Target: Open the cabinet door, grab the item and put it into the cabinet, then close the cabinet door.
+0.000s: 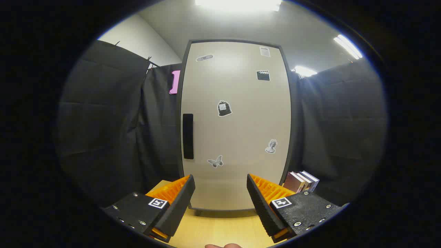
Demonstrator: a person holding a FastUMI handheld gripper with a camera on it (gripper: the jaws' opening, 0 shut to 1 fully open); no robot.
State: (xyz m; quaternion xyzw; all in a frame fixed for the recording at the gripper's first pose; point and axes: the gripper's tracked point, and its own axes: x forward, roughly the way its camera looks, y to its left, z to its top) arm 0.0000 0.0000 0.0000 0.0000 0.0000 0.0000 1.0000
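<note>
A tall beige cabinet (237, 124) with a dark frame stands straight ahead on the wooden table, its door shut. A dark vertical handle (187, 136) sits on the door's left side, and several small stickers dot the door. My gripper (220, 184) is open, with nothing between its fingers, pointing at the lower part of the door a short way off. Several books (300, 181) lie to the right of the cabinet's base, just beyond my right finger.
The wooden tabletop (220, 227) runs from under the fingers to the cabinet's foot. Black cloth walls close in on the left and right of the cabinet. A bit of a hand shows below the fingers.
</note>
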